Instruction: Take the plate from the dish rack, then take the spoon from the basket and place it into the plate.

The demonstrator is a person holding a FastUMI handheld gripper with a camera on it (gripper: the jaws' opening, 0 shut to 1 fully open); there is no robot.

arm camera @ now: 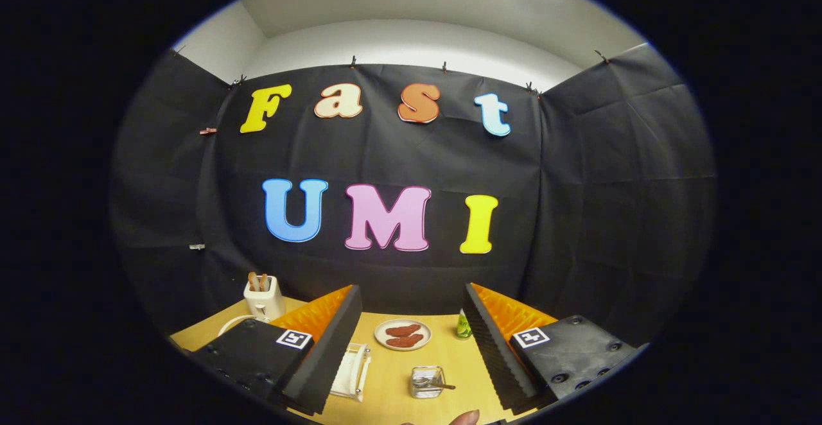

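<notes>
We hold the gripper (pixel 411 354) spread wide above the table (pixel 392 386), pinching nothing. Between its fingers, the dish rack (pixel 352 371) holds the plate (pixel 347 367); the spoon (pixel 431 383) sits in its basket (pixel 427 381).

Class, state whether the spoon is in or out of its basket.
In: the spoon lies inside the basket, handle poking over its rim, ahead of the open gripper.

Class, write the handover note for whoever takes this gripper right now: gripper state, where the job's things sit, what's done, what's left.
Gripper: open, holding nothing, raised above the table.
Dish rack: on the table by the left finger, a white plate seemingly in it.
Basket: between the fingers, spoon inside.
Beyond them: a plate with reddish food, a green can, a toaster.
Done: nothing yet.
Left: take out the plate, then put the spoon into it.
</notes>
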